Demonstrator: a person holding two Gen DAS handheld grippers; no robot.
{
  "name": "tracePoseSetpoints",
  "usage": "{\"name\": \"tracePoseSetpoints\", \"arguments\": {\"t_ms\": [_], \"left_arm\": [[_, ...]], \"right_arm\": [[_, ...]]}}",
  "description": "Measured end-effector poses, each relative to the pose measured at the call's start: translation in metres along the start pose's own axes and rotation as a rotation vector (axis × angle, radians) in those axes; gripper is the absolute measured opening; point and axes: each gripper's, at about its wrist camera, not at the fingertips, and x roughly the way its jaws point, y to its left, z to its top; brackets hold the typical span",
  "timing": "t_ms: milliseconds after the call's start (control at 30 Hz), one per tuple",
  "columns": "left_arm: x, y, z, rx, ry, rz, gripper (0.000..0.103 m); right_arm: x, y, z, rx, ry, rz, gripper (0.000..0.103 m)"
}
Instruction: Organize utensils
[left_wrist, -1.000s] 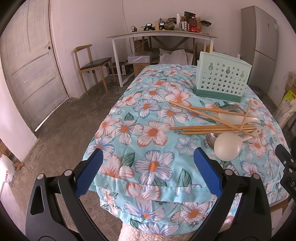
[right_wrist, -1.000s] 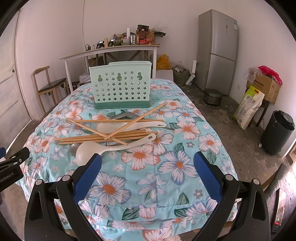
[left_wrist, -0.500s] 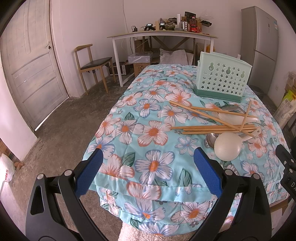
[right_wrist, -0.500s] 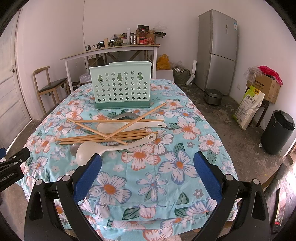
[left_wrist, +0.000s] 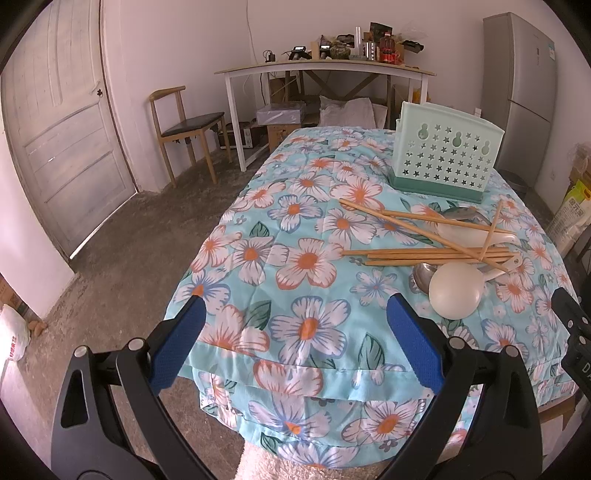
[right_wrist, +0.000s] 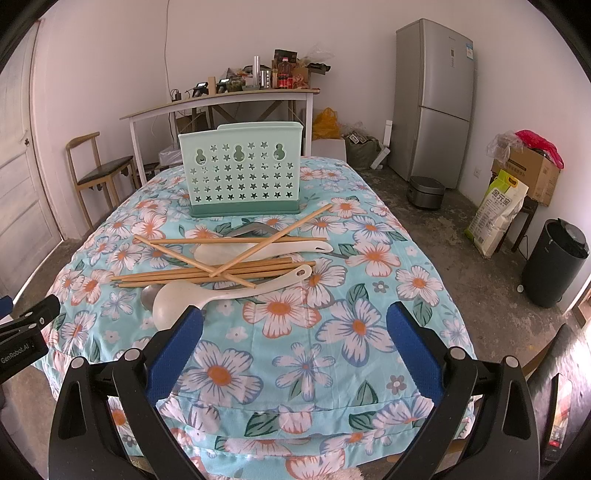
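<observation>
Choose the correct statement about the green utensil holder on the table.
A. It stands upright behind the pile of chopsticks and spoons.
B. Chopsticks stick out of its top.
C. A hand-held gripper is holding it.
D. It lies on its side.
A: the green utensil holder stands upright on the flowered cloth, with the loose chopsticks and white spoon lying nearer the camera.

Quilted floral cloth table cover (right_wrist: 332, 332), matt and soft, stitched in panels. Mint-green perforated plastic utensil holder (right_wrist: 242, 173), smooth with slight sheen. Pale wooden chopsticks (right_wrist: 221, 275), bare and matt. White plastic ladle (right_wrist: 207, 299), satin-smooth. Grey metal spoon (left_wrist: 421, 275), dully reflective. Blue textured gripper pads (left_wrist: 413, 347) on glossy black plastic arms. Rough concrete floor (left_wrist: 122, 236); brushed-metal grey refrigerator (right_wrist: 434, 99), upper right.
</observation>
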Motion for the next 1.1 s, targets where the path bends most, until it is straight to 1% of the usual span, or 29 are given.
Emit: {"name": "tracePoseSetpoints", "arguments": {"t_ms": [1100], "left_arm": [[-0.0015, 0.0059, -0.0024, -0.001, 0.003, 0.007, 0.095]], "right_arm": [[-0.0001, -0.0039, -0.0012, 0.011, -0.007, 0.004, 0.097]]}}
